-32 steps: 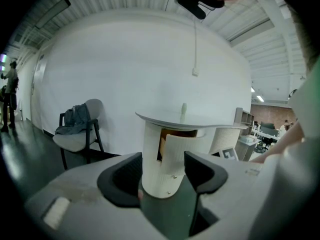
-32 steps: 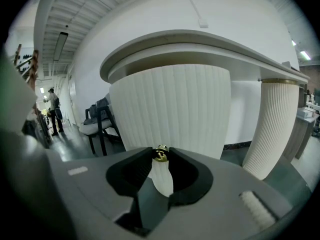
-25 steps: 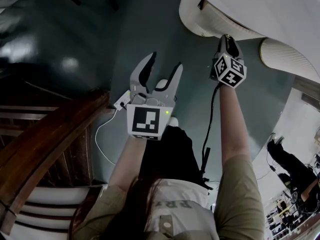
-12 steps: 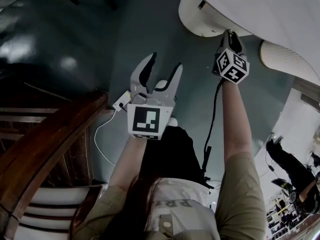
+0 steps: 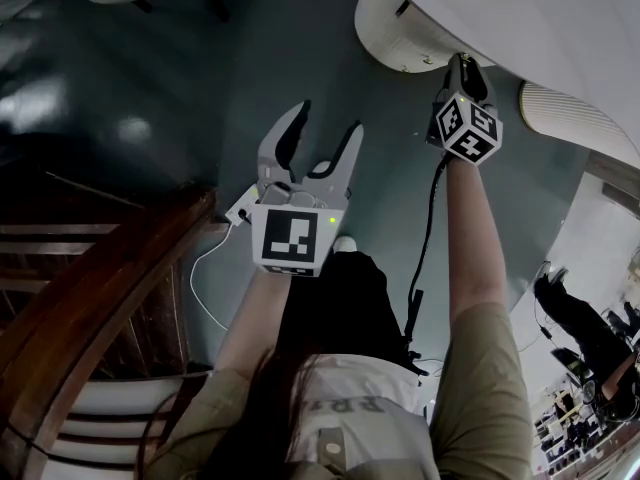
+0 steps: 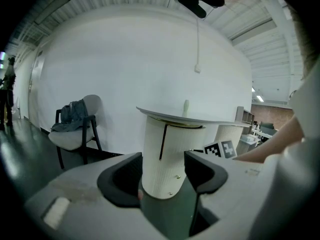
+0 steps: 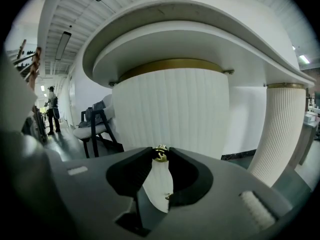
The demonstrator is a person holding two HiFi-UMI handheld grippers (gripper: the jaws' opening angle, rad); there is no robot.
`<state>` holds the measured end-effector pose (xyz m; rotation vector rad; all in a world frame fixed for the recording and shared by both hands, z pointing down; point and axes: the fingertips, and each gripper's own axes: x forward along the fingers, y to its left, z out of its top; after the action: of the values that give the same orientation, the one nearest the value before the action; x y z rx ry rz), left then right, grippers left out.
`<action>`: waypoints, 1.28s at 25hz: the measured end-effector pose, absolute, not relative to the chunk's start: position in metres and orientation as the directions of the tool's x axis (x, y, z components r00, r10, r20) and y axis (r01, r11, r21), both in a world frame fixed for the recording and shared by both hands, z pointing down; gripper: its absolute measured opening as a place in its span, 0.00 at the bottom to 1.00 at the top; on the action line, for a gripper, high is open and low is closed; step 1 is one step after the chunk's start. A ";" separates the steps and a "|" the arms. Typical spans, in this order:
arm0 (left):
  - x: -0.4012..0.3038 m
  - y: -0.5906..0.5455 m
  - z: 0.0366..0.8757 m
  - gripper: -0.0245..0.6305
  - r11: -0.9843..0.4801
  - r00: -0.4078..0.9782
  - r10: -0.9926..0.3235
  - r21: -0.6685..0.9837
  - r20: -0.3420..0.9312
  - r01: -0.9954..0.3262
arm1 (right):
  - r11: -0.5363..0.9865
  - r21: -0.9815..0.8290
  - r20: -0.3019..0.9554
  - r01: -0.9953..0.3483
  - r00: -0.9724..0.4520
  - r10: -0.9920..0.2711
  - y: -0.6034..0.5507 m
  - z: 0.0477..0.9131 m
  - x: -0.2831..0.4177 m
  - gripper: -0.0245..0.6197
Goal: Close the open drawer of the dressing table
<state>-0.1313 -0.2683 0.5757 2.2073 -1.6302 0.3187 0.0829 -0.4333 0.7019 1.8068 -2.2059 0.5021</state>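
Drawer: white ribbed round drawer front (image 7: 170, 109) with a gold band along its top. It sits under the white curved bench top (image 7: 200, 29). In the head view it is at the top right (image 5: 395, 33).
Knob: a small round gold knob (image 7: 160, 154) sticks out of the drawer front.
Right hand-held gripper (image 7: 161, 158): clenched on the knob, with both dark pads pinching it.
Left hand-held gripper (image 6: 162, 166): released, jaws wide apart with nothing in them. It is up in the air over the dark green floor (image 5: 200, 68), well apart from the drawer.
Hard to see: I cannot tell how far out the drawer is. In the head view the right hand-held gripper (image 5: 462, 73) covers the knob.
Only in the left gripper view: a thin dark gap (image 6: 162, 141) runs down the ribbed front, and a grey chair with a dark cloth on it (image 6: 75, 129) is at the left.
Only in the head view: a brown wooden stair rail (image 5: 90, 288) and a white cable (image 5: 200, 278) on the floor.
Only in the right gripper view: the knob close up, and a white ribbed leg (image 7: 280, 129) beside the drawer.
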 end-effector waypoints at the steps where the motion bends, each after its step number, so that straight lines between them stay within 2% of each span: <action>1: -0.131 -0.269 0.576 0.44 -0.275 0.312 -0.865 0.149 0.394 -0.950 | 0.173 -0.108 0.397 -0.979 -0.202 -0.895 -0.435 0.701 0.082 0.20; 23: -0.105 -0.298 0.585 0.44 -0.322 0.352 -0.845 0.143 0.402 -0.936 | 0.195 -0.132 0.364 -0.972 -0.230 -0.903 -0.454 0.700 0.083 0.21; 32: -0.103 -0.295 0.576 0.44 -0.336 0.356 -0.846 0.121 0.396 -0.934 | 0.199 -0.088 0.376 -0.976 -0.218 -0.901 -0.454 0.698 0.082 0.21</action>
<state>-0.1029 -0.2946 0.5761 2.2977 -1.5719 0.3768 0.0818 -0.4538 0.6983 1.7914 -2.2327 0.4517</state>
